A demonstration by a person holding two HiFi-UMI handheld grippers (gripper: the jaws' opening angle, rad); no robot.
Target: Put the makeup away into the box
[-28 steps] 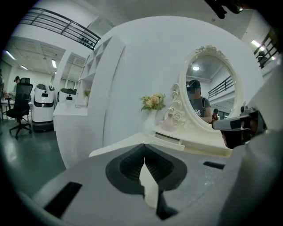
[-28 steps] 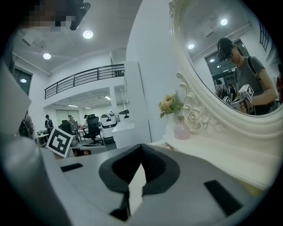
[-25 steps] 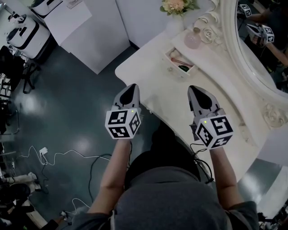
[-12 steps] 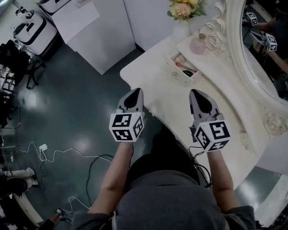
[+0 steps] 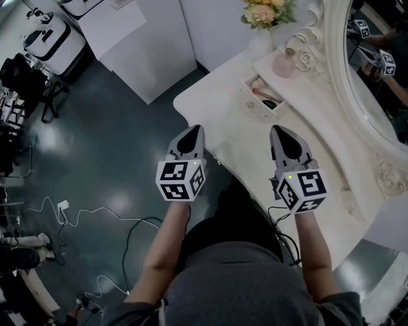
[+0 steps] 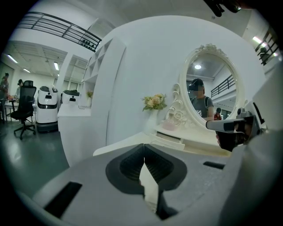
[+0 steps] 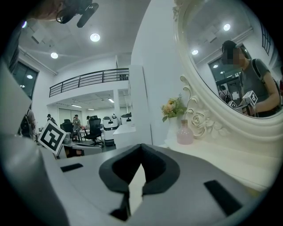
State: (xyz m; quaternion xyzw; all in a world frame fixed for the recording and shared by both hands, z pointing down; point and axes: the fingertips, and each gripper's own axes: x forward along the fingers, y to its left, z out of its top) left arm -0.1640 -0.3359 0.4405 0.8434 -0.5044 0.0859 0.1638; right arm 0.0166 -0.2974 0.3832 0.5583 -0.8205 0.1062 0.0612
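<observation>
Here, left gripper (image 5: 191, 129) and right gripper (image 5: 279, 130) held side by side at the table (image 5: 237, 141) edge, both jaws closed together, nothing gripped, box (image 5: 266, 97) set ahead.

Ornate mirror (image 5: 375, 89), flowers (image 5: 264, 11) on white table (image 5: 233, 124) — floor cables (image 5: 102, 221), perhaps chargers.

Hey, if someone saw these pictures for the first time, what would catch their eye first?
First, the two grey handheld grippers with black-and-white marker cubes, left gripper and right gripper, tongs shut and empty, held at the near edge of the white dressing table. Next, the ornate cream oval mirror at the right, with the small open white makeup box on the table beside it.
</observation>
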